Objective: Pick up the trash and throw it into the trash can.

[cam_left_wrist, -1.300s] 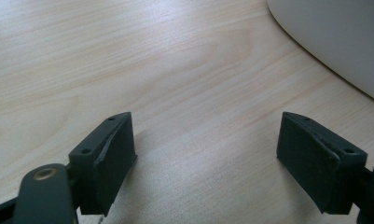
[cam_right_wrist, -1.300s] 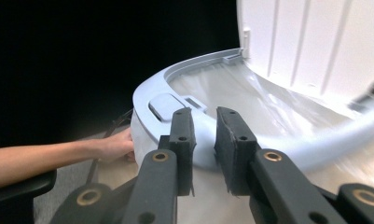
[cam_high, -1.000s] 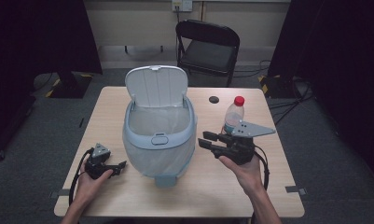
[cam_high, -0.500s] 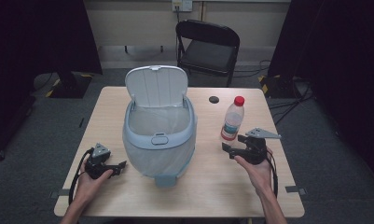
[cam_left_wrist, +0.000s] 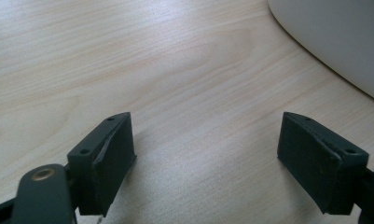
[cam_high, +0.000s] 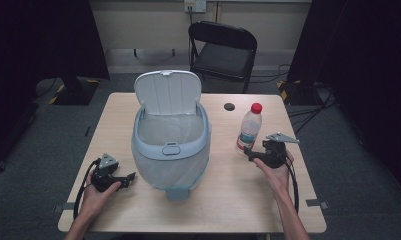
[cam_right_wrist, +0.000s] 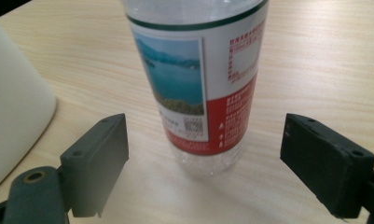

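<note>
1. The water bottle (cam_high: pixel 249 127) stands upright on the counter (cam_high: pixel 228 195), at about 3 o'clock from the bin (cam_high: pixel 170 150) and well apart from it. It has a red cap, a clear body and a label with a landscape picture above a red band.
2. The right tool (cam_high: pixel 249 152) lies low over the counter at the bottle's 6 o'clock, held in the person's right hand (cam_high: pixel 277 170), its tips pointing toward the bottle's base.
3. In the right gripper view the bottle (cam_right_wrist: pixel 198 84) rises just ahead of the right tool (cam_right_wrist: pixel 205 154), between the lines of its two black jaws. The jaws have just been opening and now stand wide, with bare counter showing on both sides of the bottle; neither pad touches it.
4. The left tool (cam_high: pixel 130 176) rests on the counter at the bin's 8 o'clock, in the person's left hand (cam_high: pixel 95 192), pointing toward the bin's lower wall.
5. In the left gripper view the left tool (cam_left_wrist: pixel 205 149) has its jaws wide apart with nothing but wood grain between them; the pale wall of the bin (cam_left_wrist: pixel 334 42) curves across at 1 o'clock.
6. The bin is pale blue-grey, its lid (cam_high: pixel 168 92) swung up at 12 o'clock, and a clear liner sits inside.
7. A small dark disc (cam_high: pixel 229 106) lies on the counter at the bottle's 11 o'clock, near the far edge.
8. Beyond the counter a black folding chair (cam_high: pixel 223 50) stands on the floor.
</note>
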Demonstrator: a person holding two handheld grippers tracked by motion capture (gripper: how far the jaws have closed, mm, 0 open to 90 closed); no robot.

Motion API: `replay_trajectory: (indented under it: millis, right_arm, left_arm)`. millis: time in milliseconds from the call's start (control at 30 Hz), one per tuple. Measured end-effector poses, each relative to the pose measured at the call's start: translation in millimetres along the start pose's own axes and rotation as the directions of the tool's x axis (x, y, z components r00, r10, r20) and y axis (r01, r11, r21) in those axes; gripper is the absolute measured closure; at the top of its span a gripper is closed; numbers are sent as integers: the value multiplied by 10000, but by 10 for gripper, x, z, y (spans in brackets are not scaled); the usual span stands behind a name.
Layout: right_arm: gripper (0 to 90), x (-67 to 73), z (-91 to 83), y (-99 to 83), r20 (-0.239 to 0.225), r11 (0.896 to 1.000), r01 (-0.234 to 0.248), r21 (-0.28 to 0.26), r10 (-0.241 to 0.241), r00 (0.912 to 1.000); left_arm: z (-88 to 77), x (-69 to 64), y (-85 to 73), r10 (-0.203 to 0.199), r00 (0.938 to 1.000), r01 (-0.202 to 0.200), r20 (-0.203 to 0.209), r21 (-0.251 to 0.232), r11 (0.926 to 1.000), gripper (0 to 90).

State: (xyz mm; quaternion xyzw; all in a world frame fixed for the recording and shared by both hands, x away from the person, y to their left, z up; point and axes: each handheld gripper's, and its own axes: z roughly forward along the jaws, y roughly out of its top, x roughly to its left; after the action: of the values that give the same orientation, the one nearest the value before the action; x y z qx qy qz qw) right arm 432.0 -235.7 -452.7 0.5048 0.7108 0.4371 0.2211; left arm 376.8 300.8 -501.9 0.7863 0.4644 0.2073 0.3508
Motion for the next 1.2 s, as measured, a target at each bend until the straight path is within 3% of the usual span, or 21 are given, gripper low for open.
replay_trajectory:
  millis: [200,267,367,467,633,767,900,1067,1200]
  right_arm:
    - [142,-44,166,-15,340,9995,311,40,-313,9989]
    - [144,-72,205,-18,219,9999,58,-109,-56,9997]
    - [147,-63,245,-11,255,9993,264,-272,-257,9993]
    - [144,-58,298,-6,143,9997,229,2,-229,9996]
    - [159,-41,412,44,-57,9996,268,-118,-269,9996]
    - [164,-19,518,53,131,9989,462,109,-463,9988]
    - [260,-19,559,77,62,9987,502,4,-502,9987]
    - [271,8,550,82,87,9990,440,23,-440,9990]
    - [278,8,482,104,-124,9997,247,-15,-247,9996]
  left_arm:
    - [1,1,0,13,10000,-13,39,-2,10000,181]
    - [1,1,0,19,10000,-19,61,9,10000,177]
    - [2,1,0,21,10000,-21,58,5,10000,177]
    - [2,2,0,21,10000,-21,64,6,10000,176]
    - [4,2,0,1,10000,-1,81,-1,10000,175]
    - [4,2,0,4,10000,-4,86,-1,10000,174]
    - [3,6,1,48,10000,-48,79,3,10000,175]
    - [14,39,6,146,9995,-146,278,5,9999,161]
    - [15,48,7,148,9997,-149,192,47,9999,156]
